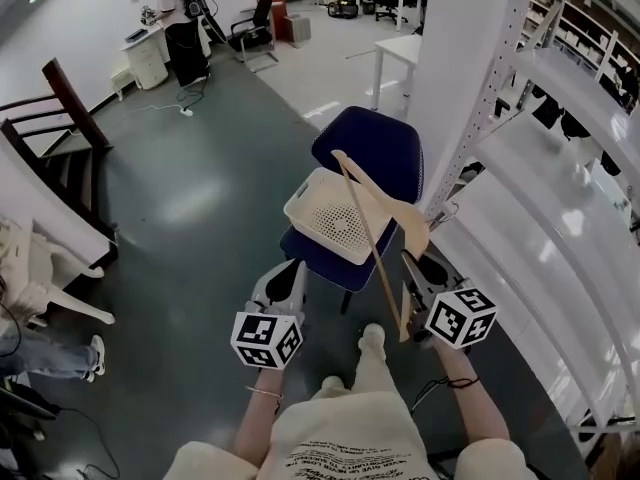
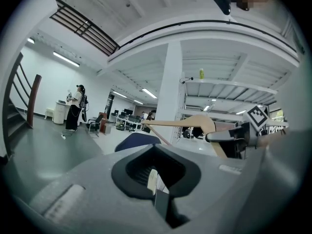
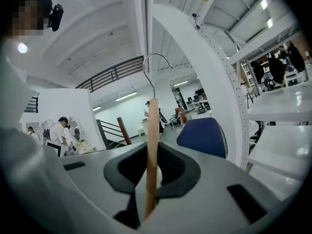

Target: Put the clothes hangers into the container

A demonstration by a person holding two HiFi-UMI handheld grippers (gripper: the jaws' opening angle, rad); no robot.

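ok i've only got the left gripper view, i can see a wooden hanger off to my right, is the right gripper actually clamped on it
Observer: Yes. In the right gripper view, the right gripper has its jaws closed on the wooden hanger, which stands upright between them.
Operator: and where's the container
Observer: In the head view, a cream basket sits on the seat of the blue chair, just ahead of both grippers.
Operator: anything in it
Observer: It looks empty. Only its perforated bottom shows in the head view.
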